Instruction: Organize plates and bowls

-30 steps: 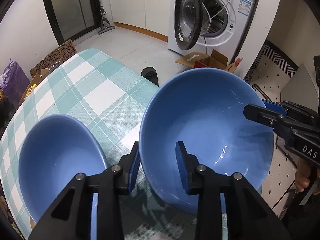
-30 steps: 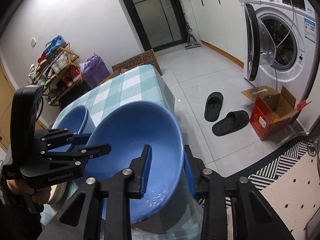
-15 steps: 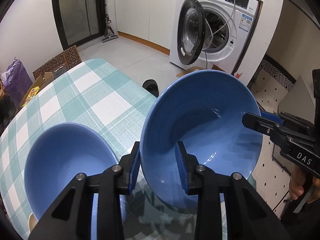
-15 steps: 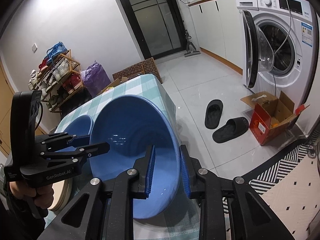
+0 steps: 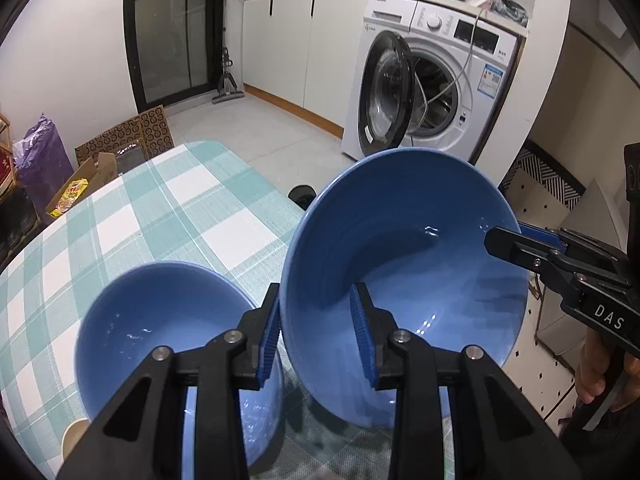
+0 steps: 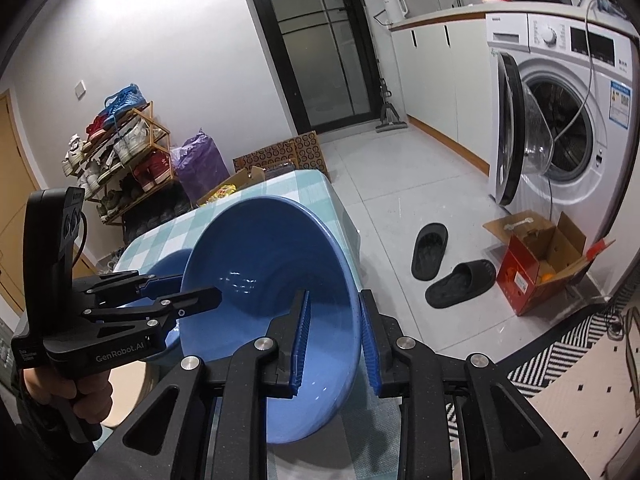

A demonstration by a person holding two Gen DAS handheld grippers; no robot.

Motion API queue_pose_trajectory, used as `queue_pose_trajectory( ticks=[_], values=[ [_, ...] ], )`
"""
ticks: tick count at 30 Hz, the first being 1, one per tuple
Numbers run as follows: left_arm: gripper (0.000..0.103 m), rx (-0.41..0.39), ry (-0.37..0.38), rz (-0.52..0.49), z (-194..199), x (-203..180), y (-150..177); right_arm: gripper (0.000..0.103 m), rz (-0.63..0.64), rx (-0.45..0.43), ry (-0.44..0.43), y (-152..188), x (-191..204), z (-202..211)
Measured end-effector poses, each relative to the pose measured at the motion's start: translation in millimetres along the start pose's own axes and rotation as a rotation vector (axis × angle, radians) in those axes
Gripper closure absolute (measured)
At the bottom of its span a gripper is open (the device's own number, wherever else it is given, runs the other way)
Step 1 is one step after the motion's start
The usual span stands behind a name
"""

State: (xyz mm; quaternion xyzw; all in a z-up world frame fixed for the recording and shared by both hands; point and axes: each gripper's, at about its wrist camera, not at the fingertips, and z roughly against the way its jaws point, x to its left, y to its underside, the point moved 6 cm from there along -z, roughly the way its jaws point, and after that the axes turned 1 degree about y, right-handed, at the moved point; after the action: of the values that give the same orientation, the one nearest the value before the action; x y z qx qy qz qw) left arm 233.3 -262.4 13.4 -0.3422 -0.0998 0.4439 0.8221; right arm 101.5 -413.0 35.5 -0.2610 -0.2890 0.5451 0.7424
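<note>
We hold the large blue bowl (image 5: 404, 264) between both grippers. Our left gripper (image 5: 318, 336) is clamped on the bowl's near rim, one blue pad outside the wall and one inside. Our right gripper (image 6: 334, 338) grips the opposite rim the same way; in the left wrist view it reaches in from the right (image 5: 516, 240) onto the bowl's far edge. Its jaws have just closed a little further on the rim, which is pinched between them.

Compared with a second ago, the bowl has come up off the desk (image 5: 168, 216) and tipped: its opening now faces more toward our left gripper, and its rim stands steeply tilted where before it sat nearly level. More of the room shows above it, the washing machine (image 5: 436, 92) now fully in view.

The smaller blue bowl (image 5: 168, 332) sits on the checked cloth just left of our left gripper, close beside the lifted bowl, its place on the desk unchanged. In the right wrist view it peeks out behind the left gripper (image 6: 176, 294). A cream-coloured rim (image 5: 76, 438) shows below the smaller bowl.
</note>
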Motion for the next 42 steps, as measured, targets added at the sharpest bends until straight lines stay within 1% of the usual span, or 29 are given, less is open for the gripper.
queue_pose_trajectory(
  ticks=[10,18,30,38,42],
  values=[
    [0.07,-0.079,-0.009,0.028,33,14,-5,0.078,0.055,-0.044,-0.007,-23,27,19],
    [0.07,-0.159,-0.033,0.071,63,38,-3,0.078,0.101,-0.068,-0.036,-36,61,28],
    [0.07,-0.225,-0.098,0.159,94,85,13,0.078,0.172,-0.057,-0.103,-46,120,17],
    [0.07,-0.238,-0.153,0.205,107,111,29,0.078,0.206,-0.041,-0.156,-46,163,3],
    [0.07,-0.237,-0.169,0.225,109,121,37,0.078,0.216,-0.02,-0.177,-45,174,-8]
  ],
)
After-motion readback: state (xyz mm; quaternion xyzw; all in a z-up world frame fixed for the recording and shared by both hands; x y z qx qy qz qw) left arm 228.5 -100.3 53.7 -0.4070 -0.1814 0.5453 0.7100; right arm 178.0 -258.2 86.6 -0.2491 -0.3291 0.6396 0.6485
